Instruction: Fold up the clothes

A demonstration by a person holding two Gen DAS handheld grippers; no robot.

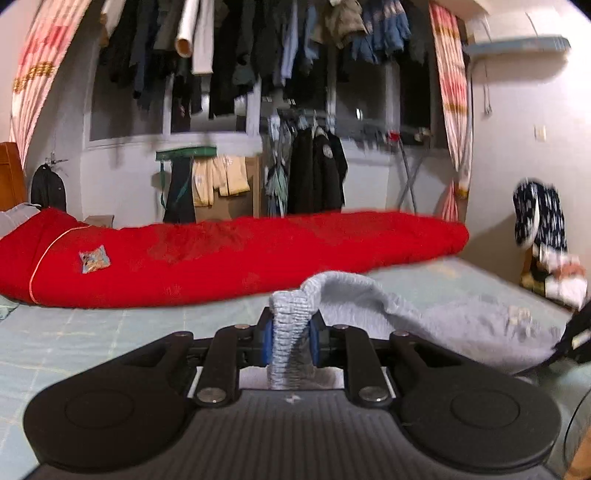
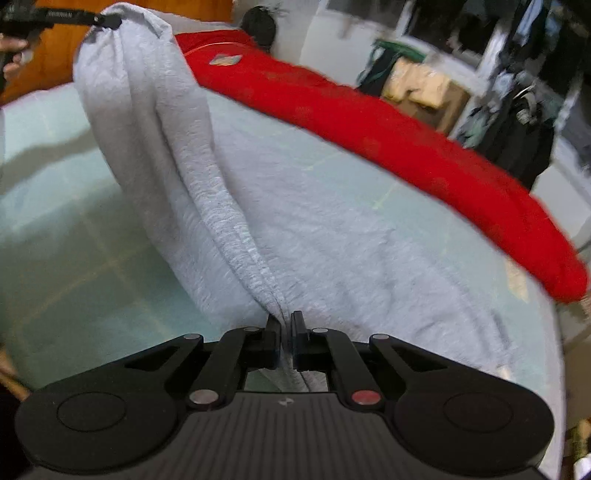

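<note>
A light grey fleecy garment (image 2: 295,206) lies spread on the pale green bed sheet (image 2: 74,236). My left gripper (image 1: 291,334) is shut on its ribbed cuff (image 1: 291,317), which stands bunched between the blue pads. The rest of the grey garment (image 1: 461,325) trails off to the right. In the right wrist view, my right gripper (image 2: 284,341) is shut on a folded edge of the same garment. From there a lifted ridge of cloth runs up to the left gripper (image 2: 107,20) at the top left, where a hand (image 2: 11,55) holds it.
A long red quilt (image 1: 229,254) lies across the far side of the bed, with a small patterned packet (image 1: 94,259) on it. Behind it are hanging dark clothes (image 1: 317,177), a window and striped curtains (image 1: 454,96). A wooden headboard (image 2: 55,59) stands at the bed's end.
</note>
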